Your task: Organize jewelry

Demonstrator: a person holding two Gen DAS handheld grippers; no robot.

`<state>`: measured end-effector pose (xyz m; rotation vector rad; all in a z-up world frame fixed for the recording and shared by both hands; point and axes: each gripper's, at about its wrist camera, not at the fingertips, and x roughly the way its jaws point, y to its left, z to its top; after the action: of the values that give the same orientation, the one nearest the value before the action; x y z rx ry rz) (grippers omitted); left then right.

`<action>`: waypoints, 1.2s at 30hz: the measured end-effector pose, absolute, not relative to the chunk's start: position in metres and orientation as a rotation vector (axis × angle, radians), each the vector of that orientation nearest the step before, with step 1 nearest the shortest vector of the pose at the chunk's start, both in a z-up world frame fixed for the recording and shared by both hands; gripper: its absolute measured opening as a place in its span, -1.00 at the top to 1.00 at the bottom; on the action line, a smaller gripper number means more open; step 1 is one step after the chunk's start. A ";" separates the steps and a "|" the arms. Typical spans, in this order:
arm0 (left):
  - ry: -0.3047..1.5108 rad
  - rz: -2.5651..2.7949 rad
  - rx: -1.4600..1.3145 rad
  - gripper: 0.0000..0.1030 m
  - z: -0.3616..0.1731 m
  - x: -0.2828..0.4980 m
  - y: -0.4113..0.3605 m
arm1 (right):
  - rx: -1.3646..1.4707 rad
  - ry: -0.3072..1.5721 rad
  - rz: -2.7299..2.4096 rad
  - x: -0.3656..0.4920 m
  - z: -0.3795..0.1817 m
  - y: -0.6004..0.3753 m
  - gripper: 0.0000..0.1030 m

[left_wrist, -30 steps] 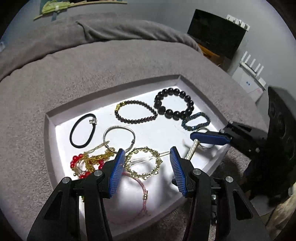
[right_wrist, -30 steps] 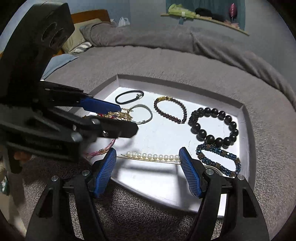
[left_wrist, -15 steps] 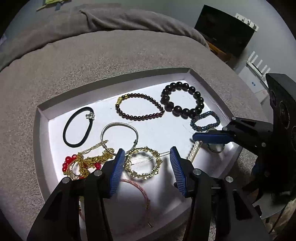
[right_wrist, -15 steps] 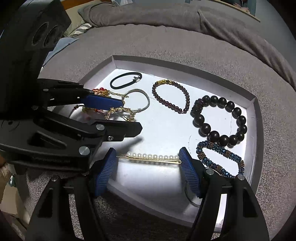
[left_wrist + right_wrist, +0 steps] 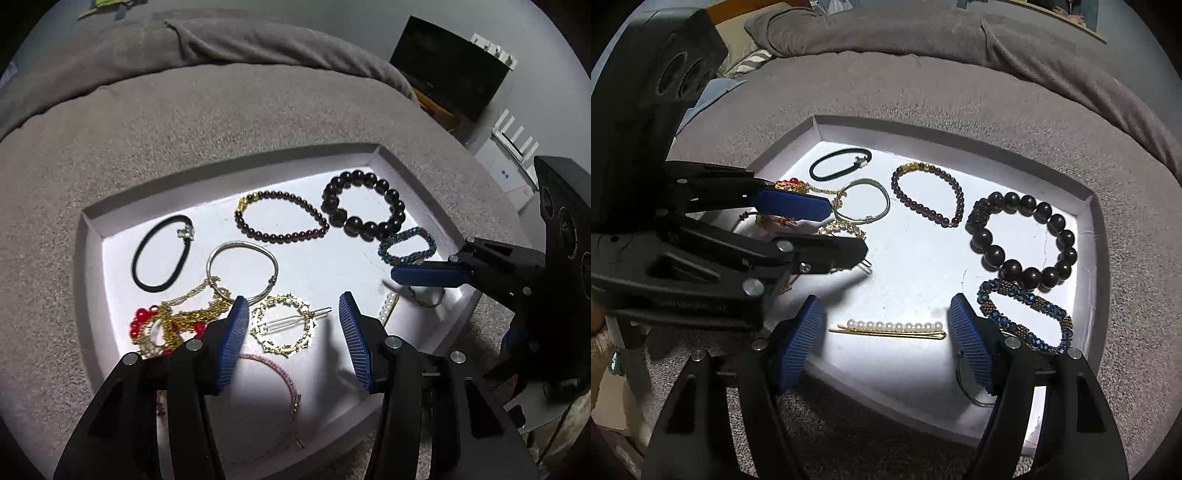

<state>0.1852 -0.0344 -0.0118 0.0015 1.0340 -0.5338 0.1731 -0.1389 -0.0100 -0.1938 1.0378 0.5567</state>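
A white tray (image 5: pixel 92 236) on a grey bed holds jewelry. My left gripper (image 5: pixel 291 321) is open, its jaws astride a round gold hair clip (image 5: pixel 284 325) just above the tray floor. My right gripper (image 5: pixel 886 332) is open, with a pearl hairpin (image 5: pixel 894 328) lying between its jaws. The tray also holds a black hair tie (image 5: pixel 162 253), a silver bangle (image 5: pixel 242 269), a dark red bead bracelet (image 5: pixel 280 221), a large black bead bracelet (image 5: pixel 364 205), a blue bead bracelet (image 5: pixel 406 245), a tangle of gold chain and red beads (image 5: pixel 173 321) and a pink strand (image 5: pixel 280 376).
The tray's raised rim (image 5: pixel 1093 229) surrounds the pieces. A folded grey blanket (image 5: pixel 221 40) lies behind on the bed. A dark screen (image 5: pixel 447 70) and a white router (image 5: pixel 513 144) stand to the right. The left gripper's body (image 5: pixel 701 236) reaches in close beside my right gripper.
Both grippers have moved closer to the tray and lower. The gold clip stays between the left jaws, the pearl hairpin between the right jaws. Nothing was picked up.
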 end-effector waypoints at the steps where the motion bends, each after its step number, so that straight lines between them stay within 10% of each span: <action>1: 1.025 -0.533 -0.002 -0.01 -0.007 0.183 -0.032 | -0.188 1.031 0.557 0.171 -0.007 -0.140 -0.40; 11: 0.947 -0.526 -0.012 -0.01 0.031 0.152 -0.020 | -0.149 0.969 0.547 0.139 0.025 -0.159 -0.42; 25: 0.852 -0.331 0.073 -0.81 0.043 0.071 0.008 | -0.066 0.865 0.379 0.073 0.048 -0.210 -0.89; 36: 0.860 -0.119 0.112 -0.88 0.036 0.032 0.006 | 0.060 0.860 0.144 0.047 0.049 -0.220 -0.89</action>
<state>0.0324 0.0057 0.0363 0.1118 0.8602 -0.1189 0.0470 -0.2195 0.0489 0.0600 0.8597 0.1435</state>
